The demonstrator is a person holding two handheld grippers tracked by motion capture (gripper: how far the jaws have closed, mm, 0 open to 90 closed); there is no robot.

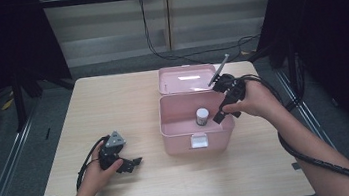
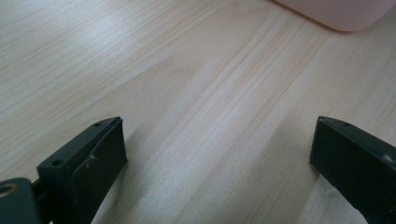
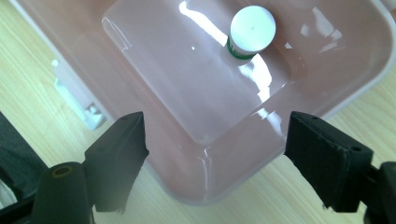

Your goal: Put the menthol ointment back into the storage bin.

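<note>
- Right now, a pink plastic box (image 1: 194,128) with its lid (image 1: 186,79) flipped open sits in the middle of the high view, on a pale wooden table (image 1: 113,105).
- Inside the box stands a small white bottle with a round white cap (image 1: 202,115). It stands up straight near the right side of the box floor.
- In the right gripper view, the same bottle (image 3: 251,32) is at the top middle of the frame, and a green band shows under its cap.
- The right gripper (image 1: 222,110) is at the right edge of the box in the high view, held in a hand (image 1: 253,101) and pointing down into the box.
- Its two black jaws stand wide apart with nothing between them. They are well apart from the bottle.
- In the right gripper view, a white latch (image 3: 77,95) sticks out from the box wall at the left.
- The left gripper (image 1: 131,162) is at the lower left of the high view, down on the table, held in the other hand (image 1: 98,174).
- Its jaws are wide open too and hold nothing. Bare wood shows between them in the left gripper view.
- A pink corner of the box (image 2: 336,14) shows at the upper right of the left gripper view, well apart from those jaws.
</note>
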